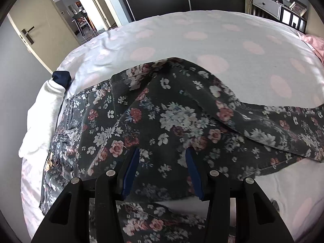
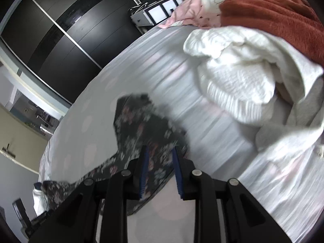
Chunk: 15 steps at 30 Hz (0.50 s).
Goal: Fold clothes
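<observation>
We are inspecting a pair of dark floral trousers (image 1: 178, 117) lying across the bed (image 1: 202, 34), which is dressed in a white sheet with pale pink dots. In the left wrist view the waistband end, with its pocket stitching and buttons, is sitting to the left near the bed's edge, while one leg is running off to the right and a fold of cloth is lying doubled over the middle.

The left gripper (image 1: 163, 160) is hovering just above the cloth with its jaws standing apart and nothing between them. The right gripper (image 2: 160, 156) is likewise showing parted jaws over the leg end; that view is smeared by motion, so we cannot tell whether its pads are touching the fabric.

We are judging the garment to be partly doubled but not yet a tidy packet. Whether the overlap is a fold being made or one being spread out, the pictures are not settling. Any grasp would call for pinching a hem or seam edge rather than the flat middle.

The trousers are reading as a stiff denim-like weave, holding creases. To the right, a white ribbed knit (image 2: 232, 77), soft and bulky, is heaped beside a rust fleece blanket (image 2: 273, 14). A white garment (image 1: 42, 119) is lying at the left edge.
</observation>
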Tool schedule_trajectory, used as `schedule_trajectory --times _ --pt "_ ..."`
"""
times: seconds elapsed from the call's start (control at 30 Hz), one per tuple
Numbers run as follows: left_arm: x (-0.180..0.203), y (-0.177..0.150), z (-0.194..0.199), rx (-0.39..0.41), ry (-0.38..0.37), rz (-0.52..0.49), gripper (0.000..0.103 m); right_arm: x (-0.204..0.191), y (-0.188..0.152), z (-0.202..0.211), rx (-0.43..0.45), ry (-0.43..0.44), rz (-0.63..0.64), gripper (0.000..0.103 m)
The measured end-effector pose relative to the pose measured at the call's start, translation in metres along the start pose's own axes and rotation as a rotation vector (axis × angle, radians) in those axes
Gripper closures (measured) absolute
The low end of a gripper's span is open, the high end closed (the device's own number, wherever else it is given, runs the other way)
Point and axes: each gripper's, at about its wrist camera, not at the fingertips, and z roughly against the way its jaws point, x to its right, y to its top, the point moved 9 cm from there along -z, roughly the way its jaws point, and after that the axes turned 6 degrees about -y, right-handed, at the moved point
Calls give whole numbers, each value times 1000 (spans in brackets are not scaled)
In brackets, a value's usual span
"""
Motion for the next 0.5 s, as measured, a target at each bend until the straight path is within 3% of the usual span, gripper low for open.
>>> schedule_trajectory --times 0.13,0.23,0.37,0.5 --pt "-7 2 -8 -3 -9 5 54 4 32 -12 30 -53 79 79" --pt "-10 6 -12 -4 -27 22 54 14 33 -41 -1 -142 130 79" --pt "-8 10 -18 -8 -41 30 54 -3 11 -71 -82 -56 158 76" --pt "-5 12 -26 -15 -48 28 54 -40 0 -75 -48 -5 315 57"
